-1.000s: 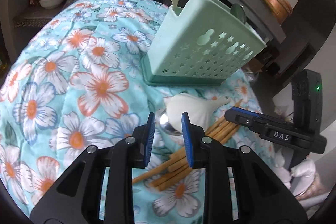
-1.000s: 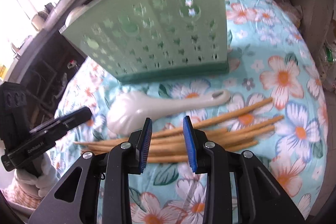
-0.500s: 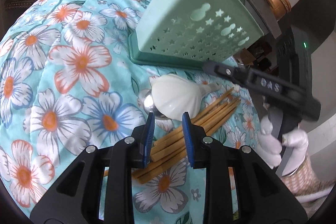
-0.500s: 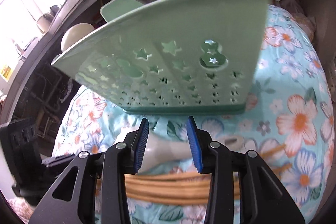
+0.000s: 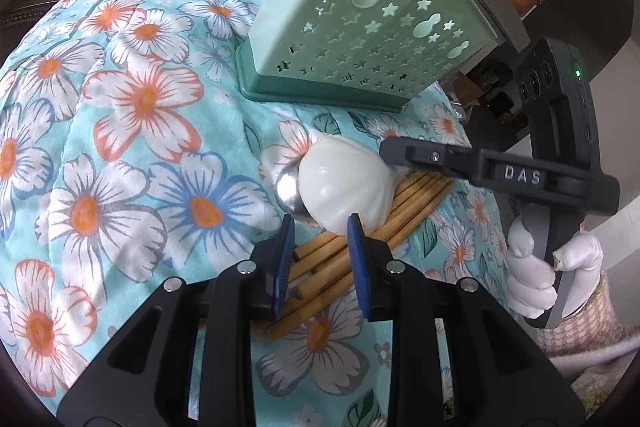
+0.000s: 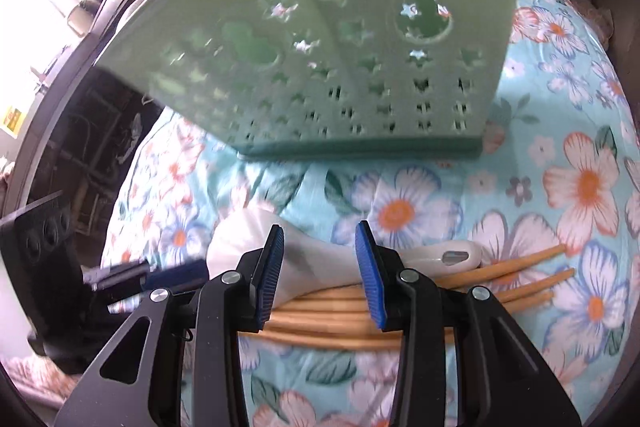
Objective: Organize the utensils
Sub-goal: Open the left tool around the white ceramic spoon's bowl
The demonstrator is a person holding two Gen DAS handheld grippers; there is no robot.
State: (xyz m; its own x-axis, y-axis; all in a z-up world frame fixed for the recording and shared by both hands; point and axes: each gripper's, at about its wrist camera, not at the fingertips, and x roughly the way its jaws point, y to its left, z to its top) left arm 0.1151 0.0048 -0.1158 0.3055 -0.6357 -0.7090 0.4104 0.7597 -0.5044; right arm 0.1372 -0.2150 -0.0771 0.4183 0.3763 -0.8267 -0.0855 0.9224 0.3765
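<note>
My right fingers (image 6: 318,271), spread at lower centre, straddle the spoon (image 6: 320,263) to lift it; left fingers (image 5: 318,263) hover parted over chopsticks (image 5: 340,263).

In the left wrist view, the utensil holder (image 5: 360,39) stands at upper centre on the tablecloth (image 5: 120,131). Below it, mid-frame, a rice paddle (image 5: 344,187) lies atop chopsticks (image 5: 360,247), with a metal spoon (image 5: 290,193) touching the paddle's left.

in the right wrist view the pale green plastic utensil holder with star-shaped holes (image 6: 360,39) is blurred and cut off at the top edge, while the white ceramic spoon's (image 6: 320,259) bowl hides behind the black finger.
</note>
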